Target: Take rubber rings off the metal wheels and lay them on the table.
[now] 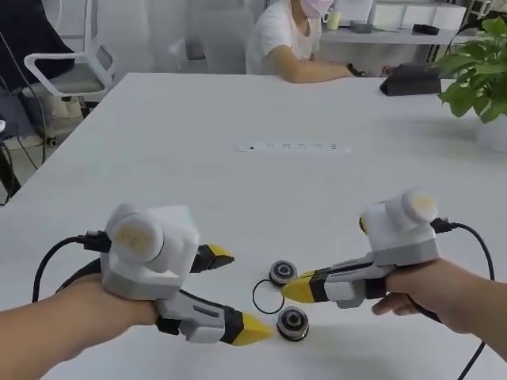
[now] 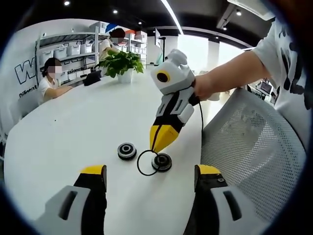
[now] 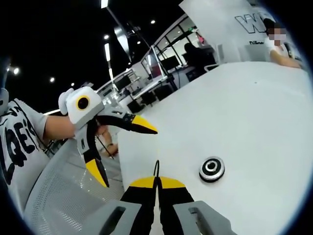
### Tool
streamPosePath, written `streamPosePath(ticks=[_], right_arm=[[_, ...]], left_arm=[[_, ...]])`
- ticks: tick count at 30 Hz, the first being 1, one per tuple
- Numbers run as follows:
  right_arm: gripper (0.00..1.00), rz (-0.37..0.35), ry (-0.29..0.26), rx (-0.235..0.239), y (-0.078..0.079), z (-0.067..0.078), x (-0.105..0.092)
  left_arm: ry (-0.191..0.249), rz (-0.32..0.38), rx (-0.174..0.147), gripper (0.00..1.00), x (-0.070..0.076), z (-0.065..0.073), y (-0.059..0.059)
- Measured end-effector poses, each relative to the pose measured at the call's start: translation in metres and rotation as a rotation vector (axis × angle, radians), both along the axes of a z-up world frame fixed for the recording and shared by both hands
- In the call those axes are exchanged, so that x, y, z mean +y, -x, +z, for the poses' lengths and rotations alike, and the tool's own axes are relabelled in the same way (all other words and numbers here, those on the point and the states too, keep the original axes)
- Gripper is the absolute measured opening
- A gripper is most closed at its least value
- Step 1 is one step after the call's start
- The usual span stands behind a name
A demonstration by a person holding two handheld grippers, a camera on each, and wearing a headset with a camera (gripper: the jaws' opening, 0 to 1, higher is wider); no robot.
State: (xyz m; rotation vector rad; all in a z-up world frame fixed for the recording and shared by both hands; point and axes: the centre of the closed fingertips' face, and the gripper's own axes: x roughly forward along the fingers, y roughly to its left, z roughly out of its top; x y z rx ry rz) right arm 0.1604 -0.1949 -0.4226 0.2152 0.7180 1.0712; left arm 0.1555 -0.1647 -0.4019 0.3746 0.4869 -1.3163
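Two small metal wheels lie on the white table (image 1: 261,182), one farther (image 1: 283,272) and one nearer (image 1: 293,323). My right gripper (image 1: 295,290) is shut on a thin black rubber ring (image 1: 254,298), which hangs loose between the wheels. My left gripper (image 1: 235,291) is open, its jaws spread to the left of the ring and wheels. In the left gripper view, the right gripper (image 2: 163,142) pinches the ring (image 2: 138,164) beside a wheel (image 2: 161,162); the other wheel (image 2: 127,151) sits further left. In the right gripper view, the ring (image 3: 156,169) rises from the shut right gripper (image 3: 157,180), near a wheel (image 3: 212,169).
A person sits at the table's far end (image 1: 289,39). A potted plant (image 1: 479,75) stands at the back right beside a dark object (image 1: 409,81). A strip of small marks (image 1: 293,146) lies mid-table. A mesh chair (image 2: 249,142) stands by the near edge.
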Motion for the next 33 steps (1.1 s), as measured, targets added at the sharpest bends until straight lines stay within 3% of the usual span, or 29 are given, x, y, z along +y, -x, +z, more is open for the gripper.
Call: streamPosePath(ticks=[16,24,33], right_arm=[[0.00,-0.011,0.007,0.015,-0.011,-0.009,0.006],[0.00,-0.026,0.005,0.014,-0.017,-0.010,0.011],[0.00,-0.025,0.039,0.017,-0.020,-0.021,0.020]], left_arm=[[-0.002,0.071,0.013,0.79,0.022,-0.005,-0.010],[0.008,0.092,0.019,0.80,0.025,-0.005,-0.012],[0.005,0.104,0.014,0.81,0.027,-0.005,-0.013]])
